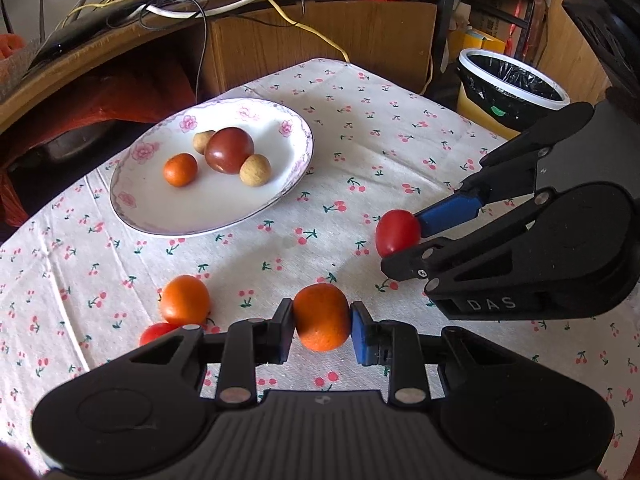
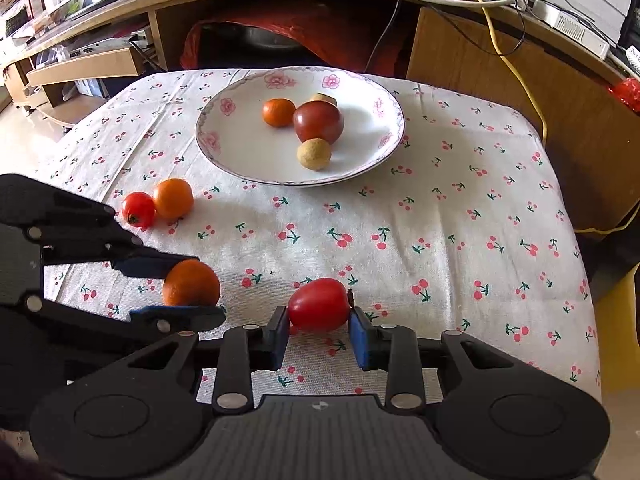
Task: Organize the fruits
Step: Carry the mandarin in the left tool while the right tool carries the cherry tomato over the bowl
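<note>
Orange, dimpled round mandarin (image 1: 321, 317) sitting clamped between left tool (image 1: 322, 330) pads, low over cherry-print cloth bench (image 1: 400, 152). Right tool (image 2: 319, 330) pinching glossy red oval tomato (image 2: 319, 305). Glazed floral-rimmed plate (image 2: 248, 152) holding other fruit beyond.

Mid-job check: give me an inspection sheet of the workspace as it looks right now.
Surface: cherry-print tablecloth.
Job's things: plate holds small orange, dark tomato, two tan fruits; loose orange touching small tomato on cloth.
Clutter: nothing seen on the cloth.
Grippers: left gripper shut on orange; right gripper shut on red tomato.
Cables: yellow cable and dark ones on desk behind.
Surroundings: lined bin, wooden desk.
</note>
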`<state>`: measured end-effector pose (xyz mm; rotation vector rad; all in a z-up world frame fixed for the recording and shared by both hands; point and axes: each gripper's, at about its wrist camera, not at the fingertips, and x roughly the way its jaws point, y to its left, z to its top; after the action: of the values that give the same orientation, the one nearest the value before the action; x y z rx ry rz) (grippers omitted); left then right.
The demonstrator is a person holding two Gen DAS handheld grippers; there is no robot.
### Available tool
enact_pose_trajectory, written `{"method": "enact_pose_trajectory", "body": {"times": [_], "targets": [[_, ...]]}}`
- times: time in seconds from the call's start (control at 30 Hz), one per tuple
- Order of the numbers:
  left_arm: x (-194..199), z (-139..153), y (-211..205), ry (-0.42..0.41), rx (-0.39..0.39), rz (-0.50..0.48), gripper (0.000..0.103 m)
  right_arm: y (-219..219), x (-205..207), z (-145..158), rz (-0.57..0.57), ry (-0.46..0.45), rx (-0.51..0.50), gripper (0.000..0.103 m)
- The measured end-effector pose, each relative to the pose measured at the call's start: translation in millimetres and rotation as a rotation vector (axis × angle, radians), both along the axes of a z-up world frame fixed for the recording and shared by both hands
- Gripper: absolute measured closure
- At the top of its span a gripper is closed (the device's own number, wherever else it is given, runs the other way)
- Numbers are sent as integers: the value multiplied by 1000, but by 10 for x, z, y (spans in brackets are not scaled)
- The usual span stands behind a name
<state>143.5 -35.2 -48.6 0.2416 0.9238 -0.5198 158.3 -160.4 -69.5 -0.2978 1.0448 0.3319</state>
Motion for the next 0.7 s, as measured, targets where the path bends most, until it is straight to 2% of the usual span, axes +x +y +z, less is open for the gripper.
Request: {"method": "enact_pose_trajectory", "body": {"times": [0.7], "targets": [[28, 77, 44, -32, 18, 9, 65, 87, -73, 33, 25, -10, -23, 76]]}}
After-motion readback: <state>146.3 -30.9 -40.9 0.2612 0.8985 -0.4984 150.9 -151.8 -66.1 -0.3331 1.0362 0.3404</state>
